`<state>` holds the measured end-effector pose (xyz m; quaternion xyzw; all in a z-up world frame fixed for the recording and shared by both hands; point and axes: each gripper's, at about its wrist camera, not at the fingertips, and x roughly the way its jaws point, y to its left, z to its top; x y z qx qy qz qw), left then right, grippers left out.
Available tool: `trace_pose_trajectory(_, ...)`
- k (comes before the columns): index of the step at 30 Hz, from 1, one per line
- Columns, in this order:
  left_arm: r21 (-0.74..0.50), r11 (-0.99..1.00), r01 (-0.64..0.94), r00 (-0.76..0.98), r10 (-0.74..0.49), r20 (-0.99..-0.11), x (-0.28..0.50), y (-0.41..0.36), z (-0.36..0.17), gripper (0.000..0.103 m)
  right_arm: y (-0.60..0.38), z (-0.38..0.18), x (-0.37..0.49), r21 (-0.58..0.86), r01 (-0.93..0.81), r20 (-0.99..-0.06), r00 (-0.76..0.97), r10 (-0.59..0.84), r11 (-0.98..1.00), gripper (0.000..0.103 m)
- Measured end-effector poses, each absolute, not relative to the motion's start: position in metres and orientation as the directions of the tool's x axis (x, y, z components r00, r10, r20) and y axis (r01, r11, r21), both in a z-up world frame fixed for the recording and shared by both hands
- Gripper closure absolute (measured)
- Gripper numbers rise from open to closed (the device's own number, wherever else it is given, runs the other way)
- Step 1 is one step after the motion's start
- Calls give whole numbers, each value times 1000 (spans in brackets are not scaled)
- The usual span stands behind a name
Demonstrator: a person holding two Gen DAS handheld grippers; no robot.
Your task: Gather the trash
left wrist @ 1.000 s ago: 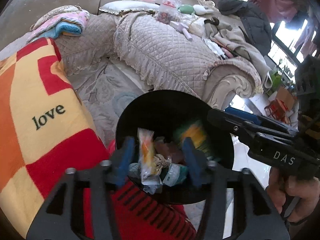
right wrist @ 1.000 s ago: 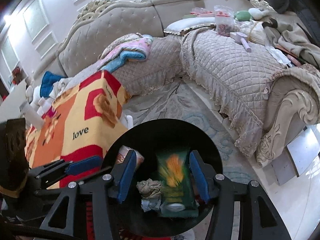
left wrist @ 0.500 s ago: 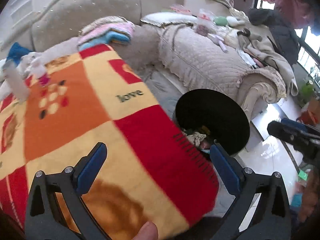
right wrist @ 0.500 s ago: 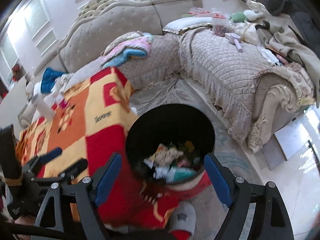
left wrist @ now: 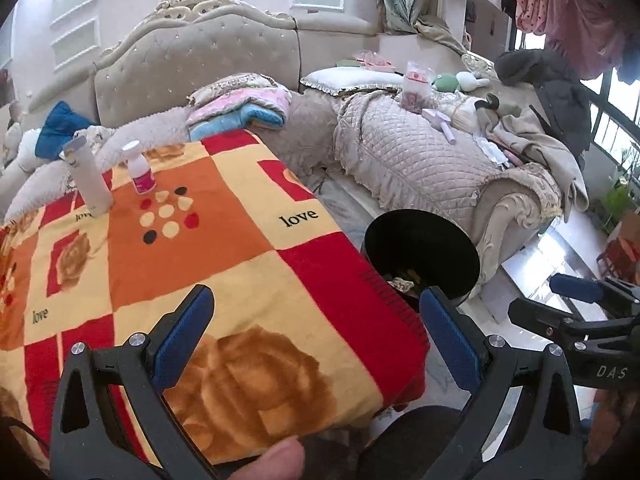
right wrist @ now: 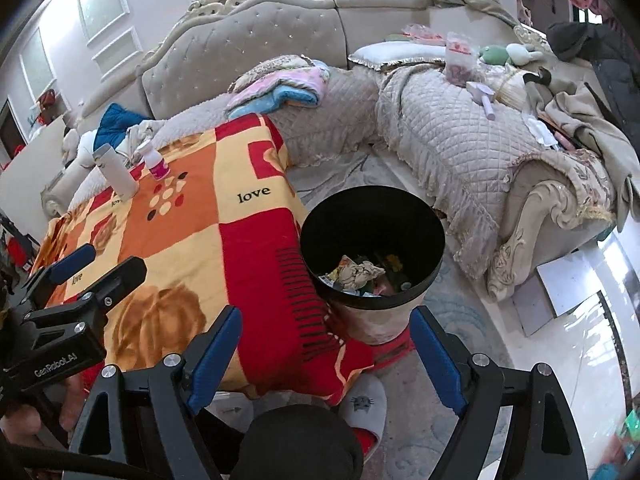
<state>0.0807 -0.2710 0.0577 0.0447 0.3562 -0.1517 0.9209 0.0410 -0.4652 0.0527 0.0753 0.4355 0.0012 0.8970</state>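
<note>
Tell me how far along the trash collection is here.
Done: wrappers and crumpled paper lie in the black bin. In hand: nothing; left gripper and right gripper are open and empty. Possibly left: the white tube and small bottle standing on the blanket.

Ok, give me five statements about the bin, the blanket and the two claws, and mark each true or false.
1. The black bin holds wrappers and crumpled paper. True.
2. The left claw grips a wrapper. False: it is open and holds nothing.
3. A white tube and a small bottle stand on the blanket. True.
4. The bin stands on the sofa. False: it stands on the floor beside the blanket-covered table.
5. The right claw is shut. False: it is open and holds nothing.
</note>
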Motion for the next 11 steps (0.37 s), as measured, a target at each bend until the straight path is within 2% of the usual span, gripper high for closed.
trace_pose_trajectory(3, -13, 957, 291, 706, -224, -672, 74, -271, 61, 1, -462, 55, 39, 127, 62, -779, 624, 61, 990, 20)
trace_pose_trajectory(11, -77, 953, 292, 648, -256, -718, 70, -268, 51, 1, -460, 55, 32, 127, 66, -776, 628, 57, 990, 20)
